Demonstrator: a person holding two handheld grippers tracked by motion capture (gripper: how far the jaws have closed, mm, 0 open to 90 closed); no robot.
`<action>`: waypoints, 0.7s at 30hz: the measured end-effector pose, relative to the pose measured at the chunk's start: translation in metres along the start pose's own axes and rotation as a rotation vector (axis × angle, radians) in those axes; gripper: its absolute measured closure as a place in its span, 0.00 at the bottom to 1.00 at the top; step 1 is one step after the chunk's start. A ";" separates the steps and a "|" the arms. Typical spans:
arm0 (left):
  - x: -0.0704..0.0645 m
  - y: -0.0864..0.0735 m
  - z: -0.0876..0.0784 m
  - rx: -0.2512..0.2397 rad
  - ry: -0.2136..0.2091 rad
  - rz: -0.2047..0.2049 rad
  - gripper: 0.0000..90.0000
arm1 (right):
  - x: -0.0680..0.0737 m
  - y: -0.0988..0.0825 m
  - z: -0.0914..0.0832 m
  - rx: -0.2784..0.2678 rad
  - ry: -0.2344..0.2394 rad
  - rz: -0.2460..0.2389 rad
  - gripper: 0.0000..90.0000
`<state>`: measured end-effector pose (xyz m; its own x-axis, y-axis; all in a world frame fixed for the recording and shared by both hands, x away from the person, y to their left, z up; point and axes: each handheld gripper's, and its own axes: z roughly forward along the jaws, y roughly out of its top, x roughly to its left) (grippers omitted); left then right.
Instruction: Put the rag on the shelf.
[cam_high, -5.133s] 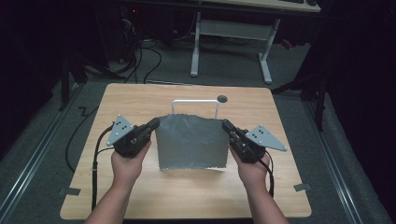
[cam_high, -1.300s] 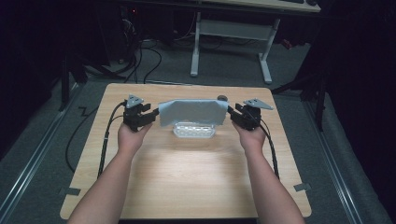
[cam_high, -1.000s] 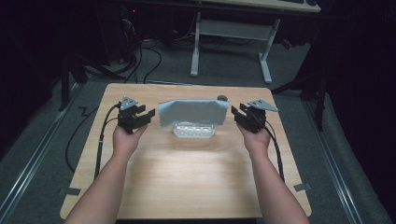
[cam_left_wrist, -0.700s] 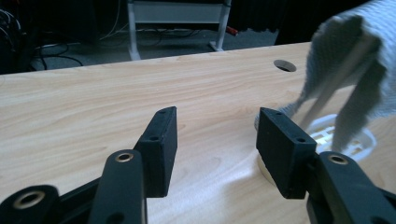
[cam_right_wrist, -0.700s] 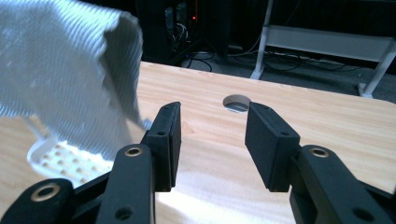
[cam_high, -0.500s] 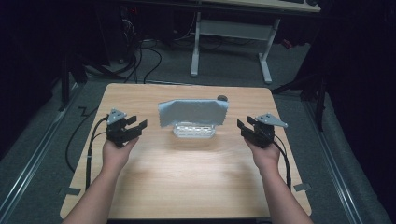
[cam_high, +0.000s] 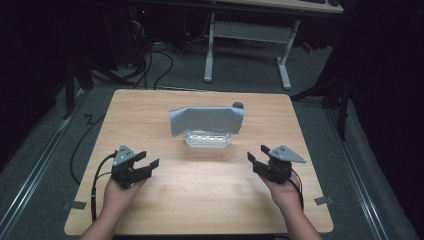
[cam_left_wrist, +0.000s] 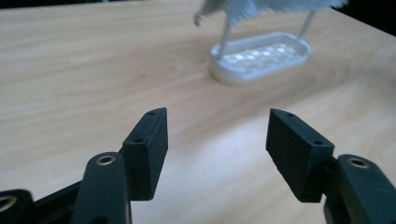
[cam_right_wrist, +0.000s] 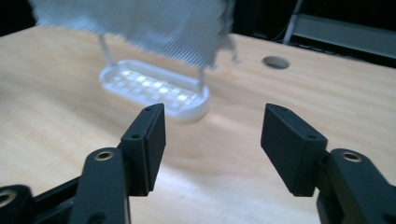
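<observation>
Both grippers drawn back, grey cloth (cam_high: 207, 120) draped over white rack (cam_high: 208, 139)

left tongs (cam_high: 148, 165): jaws apart | right tongs (cam_high: 255, 163): jaws apart (both hand-held)

The table (cam_high: 200, 190) is pale wood, smooth with a soft sheen. A grey-blue woven cloth (cam_high: 207, 120), matt and frayed at its edges, drapes over a glossy white plastic rack (cam_left_wrist: 259, 56). Both grippers' pads (cam_right_wrist: 149, 144) look matt black plastic.

Wooden table (cam_high: 200, 200) bearing white rack (cam_high: 208, 139)
</observation>
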<state>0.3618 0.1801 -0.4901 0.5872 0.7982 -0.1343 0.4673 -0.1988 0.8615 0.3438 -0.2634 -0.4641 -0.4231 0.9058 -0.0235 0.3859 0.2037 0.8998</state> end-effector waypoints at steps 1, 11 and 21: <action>-0.005 -0.003 0.000 0.010 -0.015 0.001 0.43 | 0.004 -0.004 -0.001 -0.002 0.007 -0.003 0.44; -0.078 -0.039 0.005 0.104 -0.129 0.071 0.43 | 0.055 -0.061 -0.012 0.090 0.035 0.046 0.42; -0.075 -0.047 0.007 0.148 -0.162 0.049 0.41 | 0.068 -0.062 0.001 0.157 0.104 -0.030 0.37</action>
<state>0.3007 0.1260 -0.5239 0.7046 0.6861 -0.1813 0.5203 -0.3257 0.7894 0.2920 -0.2137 -0.5215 -0.5153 0.8570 0.0033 0.4918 0.2925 0.8201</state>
